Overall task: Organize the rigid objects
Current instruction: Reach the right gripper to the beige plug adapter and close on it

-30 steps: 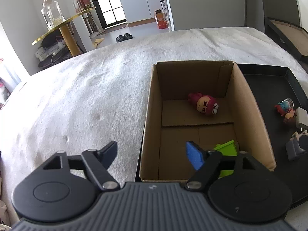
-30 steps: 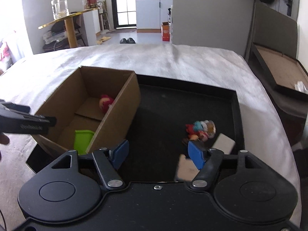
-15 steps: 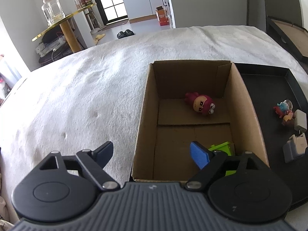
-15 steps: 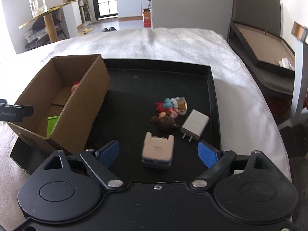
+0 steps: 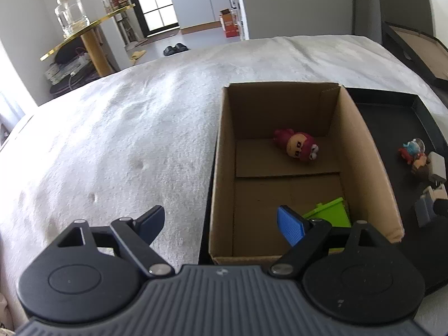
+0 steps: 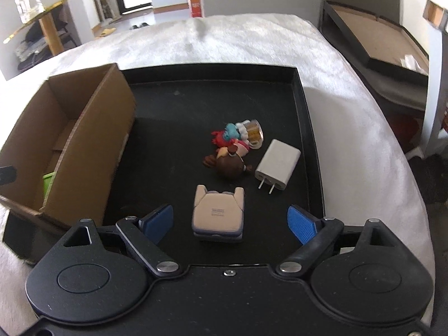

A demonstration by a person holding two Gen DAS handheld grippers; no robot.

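A cardboard box [image 5: 361, 151] stands on a black tray [image 6: 305, 128] on a white bed. In the box lie a red figure [image 5: 298, 147] and a green piece [image 5: 333, 212]. My left gripper [image 5: 221, 224] is open and empty above the box's near left corner. My right gripper [image 6: 231, 222] is open above the tray; a beige and grey block [image 6: 218, 212] lies between its fingers, untouched. Beyond it lie a white charger [image 6: 277, 165], a brown figure [image 6: 228, 163] and a small colourful toy cluster [image 6: 238, 135]. The box shows in the right wrist view [image 6: 92, 145].
The white bed cover [image 5: 126, 145] spreads to the left of the box. A gold side table with a glass jar [image 5: 70, 19] stands far left. A dark framed board [image 6: 375, 36] leans at the right of the bed.
My right gripper has moved right, away from the box, opened wider, and now frames the beige block. My left gripper has drifted slightly left and opened a little.
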